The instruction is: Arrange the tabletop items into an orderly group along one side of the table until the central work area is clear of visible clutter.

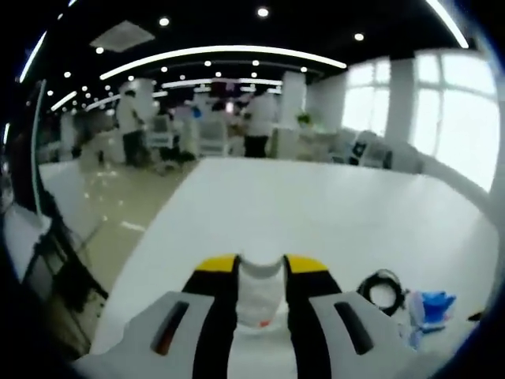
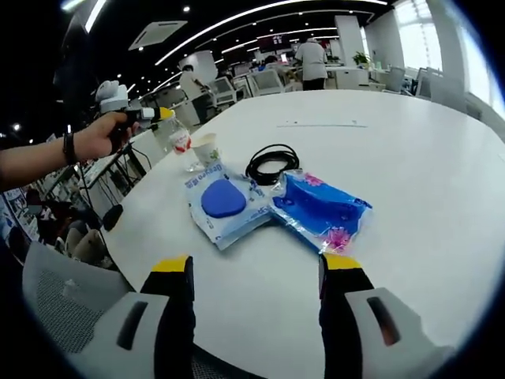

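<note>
Holding a small clear bottle (image 1: 259, 294) between the jaws of our left claw (image 1: 260, 272), we keep it raised above the near edge of the white worktop (image 1: 316, 213); in the right gripper view the same bottle (image 2: 175, 134) hangs by the far-left rim, gripped by the left claw (image 2: 150, 116) in our left hand (image 2: 99, 136). Our right claw (image 2: 256, 272) is released, jaws spread wide and grasping nothing, poised over the worktop (image 2: 410, 158) just short of the cluster. That cluster sits near the left rim: a paper cup (image 2: 205, 148), a coiled black cable (image 2: 272, 163), a pale packet with a blue oval pad (image 2: 225, 201), and a bright blue packet (image 2: 319, 207) touching it. The cable (image 1: 384, 288) and a blue packet (image 1: 432, 306) also appear at the right of the left gripper view. We judge the step in hand to be placing the bottle with the group. Next, we should lower it upright beside the cup, then let go, minding that the light cup could tip. The right claw could then nudge the packets closer to the rim.
</note>
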The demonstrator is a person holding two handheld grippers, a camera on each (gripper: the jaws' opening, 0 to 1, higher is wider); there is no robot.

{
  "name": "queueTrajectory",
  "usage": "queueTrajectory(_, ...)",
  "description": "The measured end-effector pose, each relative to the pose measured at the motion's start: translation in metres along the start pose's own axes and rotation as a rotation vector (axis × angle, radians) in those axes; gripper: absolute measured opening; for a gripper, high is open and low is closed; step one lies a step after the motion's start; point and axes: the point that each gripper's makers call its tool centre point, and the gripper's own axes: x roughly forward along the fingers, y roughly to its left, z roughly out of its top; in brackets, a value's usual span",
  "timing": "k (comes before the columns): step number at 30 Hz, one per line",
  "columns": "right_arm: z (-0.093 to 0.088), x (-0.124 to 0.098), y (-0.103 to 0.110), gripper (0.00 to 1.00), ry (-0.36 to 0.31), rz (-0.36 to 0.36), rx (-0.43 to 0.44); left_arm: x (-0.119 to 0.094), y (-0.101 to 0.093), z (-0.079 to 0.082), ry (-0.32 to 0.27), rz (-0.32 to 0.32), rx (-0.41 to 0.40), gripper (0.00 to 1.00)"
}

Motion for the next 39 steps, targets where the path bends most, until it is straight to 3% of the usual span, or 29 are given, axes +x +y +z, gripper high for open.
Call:
queueTrajectory(4, 0.0, -0.001, -0.002, 0.63, 0.0, -0.006, 0.005, 0.001, 0.0, -0.002, 0.008, -0.093, 0.03, 0.17)
queueTrajectory(5, 0.0, 0.0, -0.002, 0.63, 0.002, -0.006, 0.005, 0.001, 0.003, -0.003, 0.023, -0.1, 0.038, 0.0)
queueTrajectory(6, -0.001, 0.0, -0.002, 0.63, 0.006, -0.005, 0.002, 0.001, 0.0, -0.014, 0.068, -0.135, 0.04, 0.0)
queueTrajectory(7, -0.002, 0.001, -0.001, 0.63, 0.01, -0.003, -0.002, 0.005, 0.005, -0.01, 0.045, -0.114, 0.056, 0.0)
queueTrajectory(9, -0.002, 0.002, 0.002, 0.63, 0.012, 0.003, -0.009, 0.007, 0.008, -0.013, 0.059, -0.152, 0.072, 0.0)
queueTrajectory(11, -0.003, 0.003, 0.003, 0.63, 0.015, 0.005, -0.017, 0.006, 0.011, -0.009, 0.044, -0.141, 0.089, 0.0)
queueTrajectory(18, -0.005, 0.003, 0.003, 0.63, 0.022, 0.004, -0.014, 0.012, 0.011, -0.002, 0.027, -0.144, 0.057, 0.0)
queueTrajectory(20, -0.004, 0.002, 0.002, 0.63, 0.021, 0.003, -0.015, 0.013, 0.009, -0.001, 0.025, -0.143, 0.05, 0.07)
queueTrajectory(23, -0.004, 0.002, 0.002, 0.63, 0.021, 0.003, -0.014, 0.018, 0.009, -0.002, 0.033, -0.124, 0.039, 0.33)
queueTrajectory(25, -0.004, 0.001, 0.002, 0.63, 0.019, 0.003, -0.013, 0.019, 0.009, -0.002, 0.042, -0.116, 0.026, 0.43)
queueTrajectory(39, -0.004, 0.001, 0.001, 0.63, 0.018, 0.003, -0.007, 0.023, 0.004, 0.002, 0.042, -0.093, 0.0, 0.45)
